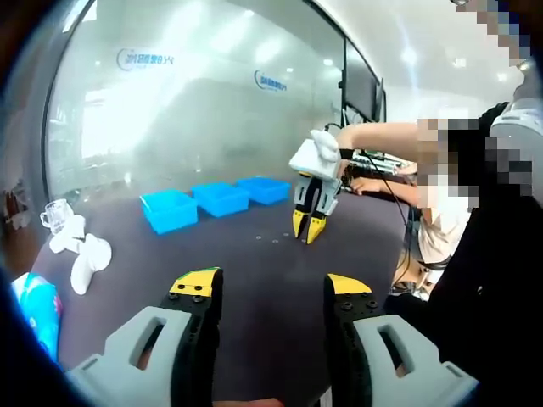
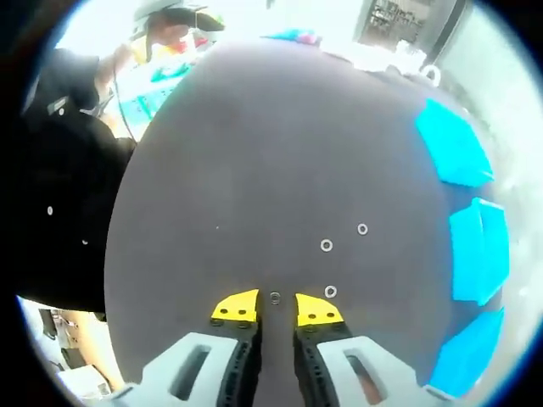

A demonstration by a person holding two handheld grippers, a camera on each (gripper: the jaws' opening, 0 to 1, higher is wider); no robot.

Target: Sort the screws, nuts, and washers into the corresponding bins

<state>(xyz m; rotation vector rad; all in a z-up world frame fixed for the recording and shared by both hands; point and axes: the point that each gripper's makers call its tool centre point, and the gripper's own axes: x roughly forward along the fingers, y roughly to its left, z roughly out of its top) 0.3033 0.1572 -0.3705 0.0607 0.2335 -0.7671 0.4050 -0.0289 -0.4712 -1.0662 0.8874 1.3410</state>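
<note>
A small washer lies on the dark bench between the yellow tips of the right gripper, whose jaws stand narrowly parted around it, not clenched. Three more washers lie just beyond, toward three blue bins lined along the bench's edge. The left gripper hovers above the bench, jaws spread wide and holding nothing.

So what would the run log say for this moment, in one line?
stage: picking | right gripper: low over table, jaws nearly closed around small ring-shaped part | left gripper: open, held back | three blue bins: unfilled as far as visible
</note>
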